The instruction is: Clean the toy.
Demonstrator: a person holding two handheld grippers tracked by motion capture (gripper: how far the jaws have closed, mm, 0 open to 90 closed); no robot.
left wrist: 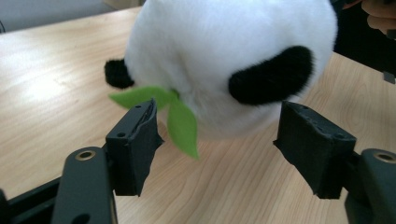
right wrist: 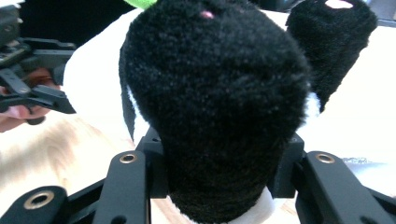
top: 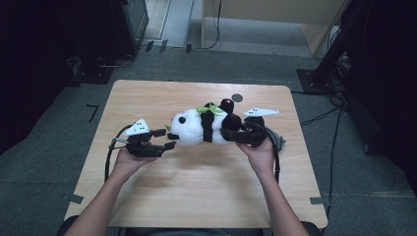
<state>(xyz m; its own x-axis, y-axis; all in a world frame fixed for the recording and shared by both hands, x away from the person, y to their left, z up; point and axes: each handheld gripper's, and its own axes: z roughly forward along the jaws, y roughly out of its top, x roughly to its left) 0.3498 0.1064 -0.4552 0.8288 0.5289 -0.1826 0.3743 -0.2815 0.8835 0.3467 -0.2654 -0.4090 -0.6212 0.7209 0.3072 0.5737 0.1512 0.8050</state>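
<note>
Unlabelled plush panda (top: 201,129) between jaws

We see both forearms bare, no sleeves | left tongs (top: 166,139): black frame, grey three-cornered plate on top, black cable looping beside it | right tongs (top: 229,134): same black build, grey plate, black cable | our jaws: matte black blocks on black arms with brass-ringed screw holes
</note>
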